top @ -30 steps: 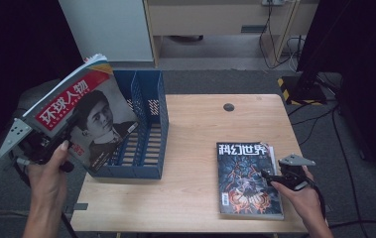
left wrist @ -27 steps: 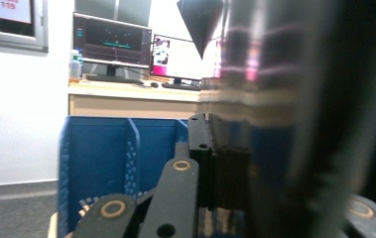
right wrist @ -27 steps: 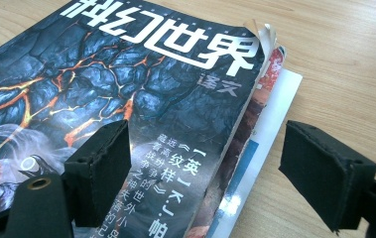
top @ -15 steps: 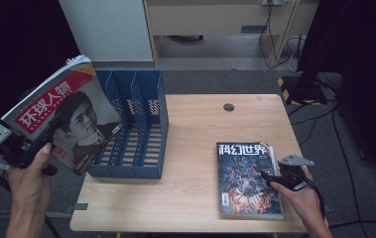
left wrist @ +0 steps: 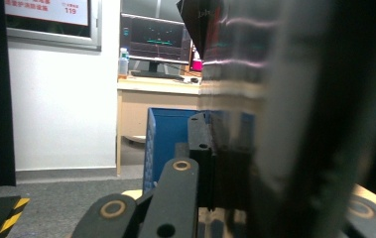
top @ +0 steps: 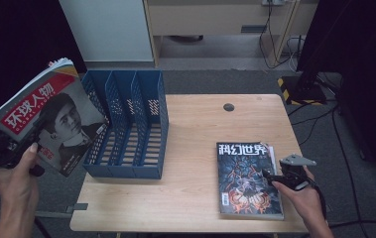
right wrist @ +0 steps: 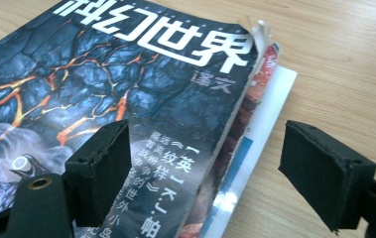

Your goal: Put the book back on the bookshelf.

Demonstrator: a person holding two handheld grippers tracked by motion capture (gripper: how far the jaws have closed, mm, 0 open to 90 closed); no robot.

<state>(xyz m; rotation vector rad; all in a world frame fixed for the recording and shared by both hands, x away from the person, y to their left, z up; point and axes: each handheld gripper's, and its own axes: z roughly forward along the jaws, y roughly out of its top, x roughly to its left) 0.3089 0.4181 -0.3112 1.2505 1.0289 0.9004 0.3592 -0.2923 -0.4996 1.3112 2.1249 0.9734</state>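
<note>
The high view takes in the whole desk (top: 190, 198): at nine o'clock, off the desk's edge, the left gripper (top: 7, 148) holds up a portrait magazine (top: 51, 121), tilted, its red banner reading 环球人物. Its jaws are clamped on the magazine's lower edge. Just beside it, on the desk's nine-o'clock side, stands a blue file rack (top: 131, 124) with several slots.

The left gripper view gives the same magazine (left wrist: 294, 119) as a blurred sheet close to the lens, with the rack (left wrist: 168, 139) behind it, and adds a wall sign with the number 119 and a lit monitor (left wrist: 156, 44) on a far counter.

At four o'clock a stack of magazines (top: 247, 178) lies flat; the top cover reads 科幻世界. The right gripper (top: 275, 177) rests at its right edge. The right gripper view shows that cover (right wrist: 126, 99) close up, with 译文 under the title, and the jaws open, holding nothing, straddling the stack's edge.
</note>
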